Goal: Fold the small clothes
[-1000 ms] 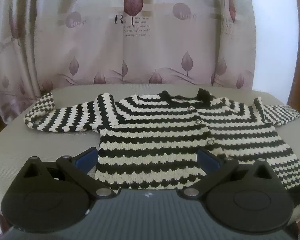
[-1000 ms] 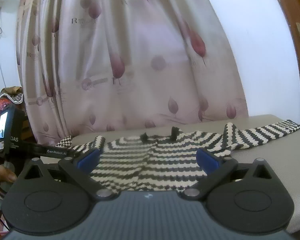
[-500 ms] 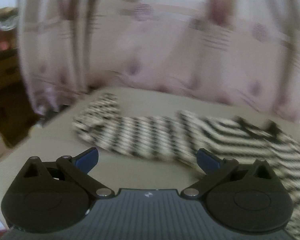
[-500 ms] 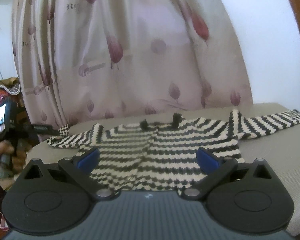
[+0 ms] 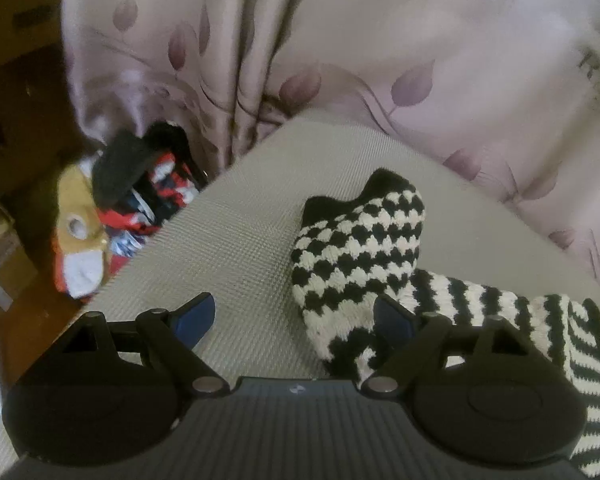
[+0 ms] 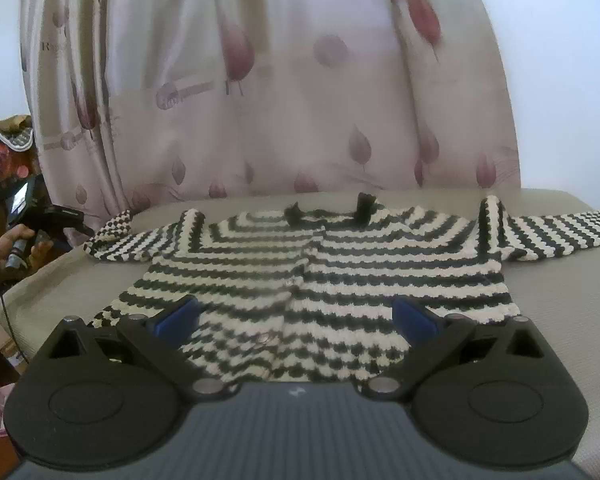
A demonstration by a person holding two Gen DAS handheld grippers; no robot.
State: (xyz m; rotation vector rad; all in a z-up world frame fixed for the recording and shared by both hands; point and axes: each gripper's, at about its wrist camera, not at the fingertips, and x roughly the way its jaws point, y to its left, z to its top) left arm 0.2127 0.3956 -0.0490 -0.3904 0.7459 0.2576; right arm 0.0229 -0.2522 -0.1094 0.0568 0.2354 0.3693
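Swung left, my left tool [image 5: 296,318] now brackets the cardigan's sleeve cuff [image 5: 360,248], released, ready to fold; right tool [image 6: 296,316] released.

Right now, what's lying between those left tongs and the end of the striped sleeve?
Nothing: in the left wrist view, the left tongs stand open around the sleeve cuff.

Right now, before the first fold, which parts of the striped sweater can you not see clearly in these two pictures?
- Left wrist view: only the sweater sleeve end shows; the picture's right edge cuts off the body.
- Left wrist view: the left gripper body hides the sleeve's near part.
- Right wrist view: the right gripper covers the hem.
- Right wrist view: the buttons are too small and blurred to count.
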